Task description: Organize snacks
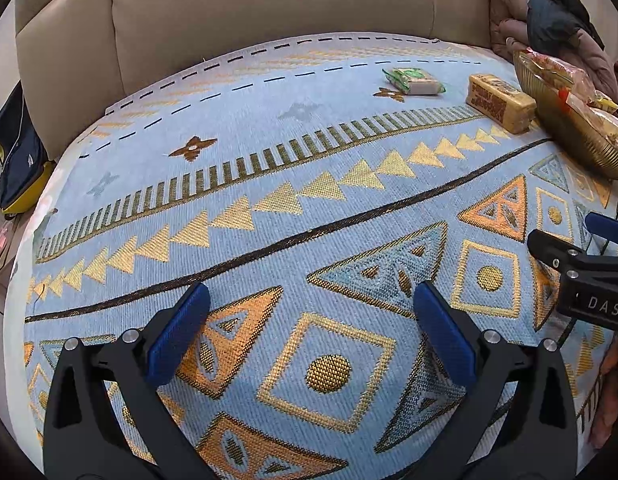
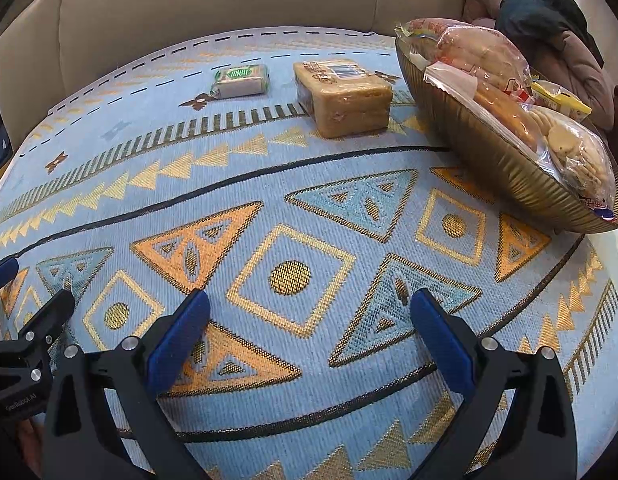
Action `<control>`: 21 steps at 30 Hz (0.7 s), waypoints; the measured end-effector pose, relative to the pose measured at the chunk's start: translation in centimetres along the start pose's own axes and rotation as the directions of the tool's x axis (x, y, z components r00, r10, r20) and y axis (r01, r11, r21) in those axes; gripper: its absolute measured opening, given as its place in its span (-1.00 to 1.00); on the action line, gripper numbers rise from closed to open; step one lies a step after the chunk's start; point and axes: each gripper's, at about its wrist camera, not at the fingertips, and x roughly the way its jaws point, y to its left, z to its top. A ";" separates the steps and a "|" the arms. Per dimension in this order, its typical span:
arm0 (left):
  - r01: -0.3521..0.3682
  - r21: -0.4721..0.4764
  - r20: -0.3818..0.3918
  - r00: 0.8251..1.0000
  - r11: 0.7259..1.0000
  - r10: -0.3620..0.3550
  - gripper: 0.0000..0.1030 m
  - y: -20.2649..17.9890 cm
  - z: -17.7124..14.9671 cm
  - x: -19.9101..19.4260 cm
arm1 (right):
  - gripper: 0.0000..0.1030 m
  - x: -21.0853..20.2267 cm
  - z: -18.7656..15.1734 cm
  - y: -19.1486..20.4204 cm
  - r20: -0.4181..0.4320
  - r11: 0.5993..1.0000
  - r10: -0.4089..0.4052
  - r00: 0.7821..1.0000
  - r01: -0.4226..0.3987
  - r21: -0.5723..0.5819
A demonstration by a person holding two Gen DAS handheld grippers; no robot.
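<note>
A tan wrapped block snack (image 2: 343, 96) (image 1: 499, 97) lies on the patterned cloth at the far side. Left of it sits a small green-and-white packet (image 2: 241, 80) (image 1: 413, 81). A gold ribbed bowl (image 2: 489, 156) (image 1: 569, 132) at the far right holds bagged crackers (image 2: 565, 148) and other wrapped snacks. My left gripper (image 1: 311, 300) is open over the near cloth, nothing between its blue pads. My right gripper (image 2: 309, 306) is open too, empty, well short of the snacks. Each gripper's fingers show at the other view's edge: the right's (image 1: 549, 248), the left's (image 2: 49, 312).
A blue and gold patterned cloth (image 2: 293, 216) covers the table. A beige sofa (image 1: 269, 4) runs behind it, with dark and brown clothing (image 2: 549, 20) piled at its right end. A dark blue and yellow bag (image 1: 17, 160) leans at the left.
</note>
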 end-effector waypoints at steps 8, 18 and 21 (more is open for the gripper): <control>0.000 0.001 0.000 1.000 1.000 0.000 0.94 0.0 0.1 0.0 | 0.91 0.1 0.1 0.1 0.001 1.000 0.000 1.000 0.000 -0.002; 0.001 0.002 -0.005 1.000 1.000 -0.001 0.94 0.0 0.1 0.0 | 0.91 0.2 0.2 0.1 0.004 1.000 0.000 1.000 0.000 -0.006; 0.036 0.002 -0.064 0.997 0.999 -0.036 0.94 0.5 1.1 0.2 | 0.91 0.3 0.2 0.1 0.001 1.000 0.001 1.000 -0.001 -0.005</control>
